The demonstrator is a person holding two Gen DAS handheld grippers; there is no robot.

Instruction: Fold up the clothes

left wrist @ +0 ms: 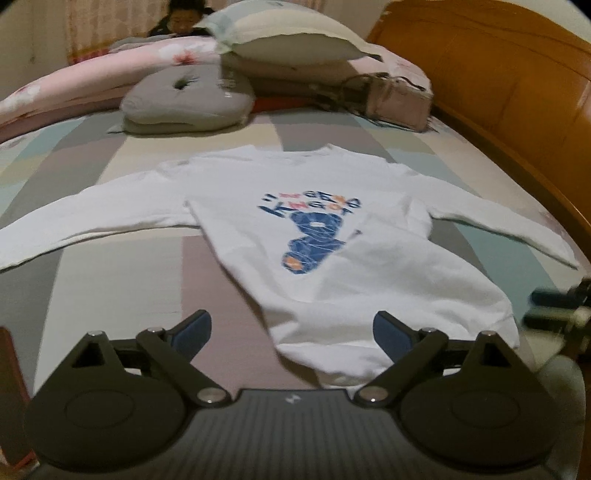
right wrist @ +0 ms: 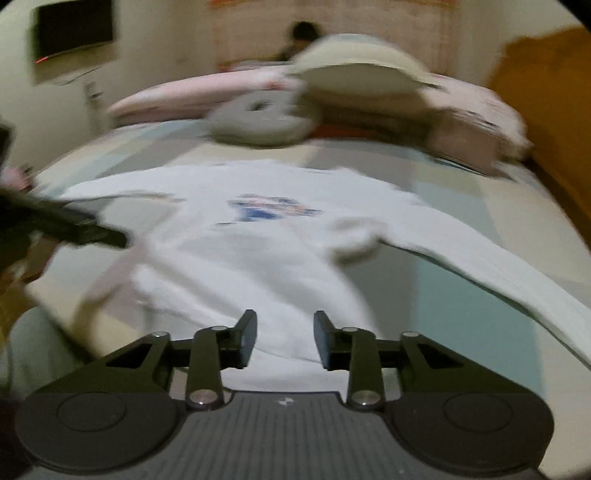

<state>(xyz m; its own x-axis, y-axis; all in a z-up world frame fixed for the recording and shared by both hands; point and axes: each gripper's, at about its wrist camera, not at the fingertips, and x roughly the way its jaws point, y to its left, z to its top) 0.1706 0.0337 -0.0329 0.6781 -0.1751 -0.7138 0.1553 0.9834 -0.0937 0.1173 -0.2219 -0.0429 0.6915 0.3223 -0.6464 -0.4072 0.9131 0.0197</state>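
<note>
Bed: striped sheet in grey, cream, mauve and pale green bands; fills both views. Wooden headboard runs along the right side.

Sweatshirt: white, long-sleeved, lies flat on the bed, front up, both sleeves spread out to the sides, hem toward the cameras. The left wrist view is sharp enough to show a blue and orange print on the chest; in the right wrist view the same print is only a blur.

Far end of the bed: pink floral quilt, a pale pillow on top of it, a round grey cushion with a dimple in front, a pinkish bag beside the headboard. A person sits behind the quilt.

Right wrist view only: a dark screen on the cream wall, upper left. The whole frame is motion-blurred.

Left gripper: jaws wide apart, empty, near the left corner of the hem; the right finger overlaps the cloth in view, contact cannot be told. It also appears as a dark bar at the left edge of the right wrist view.

Right gripper: jaws part open, narrower gap, nothing between them, over the hem. A blurred part of it shows at the right edge of the left wrist view.
</note>
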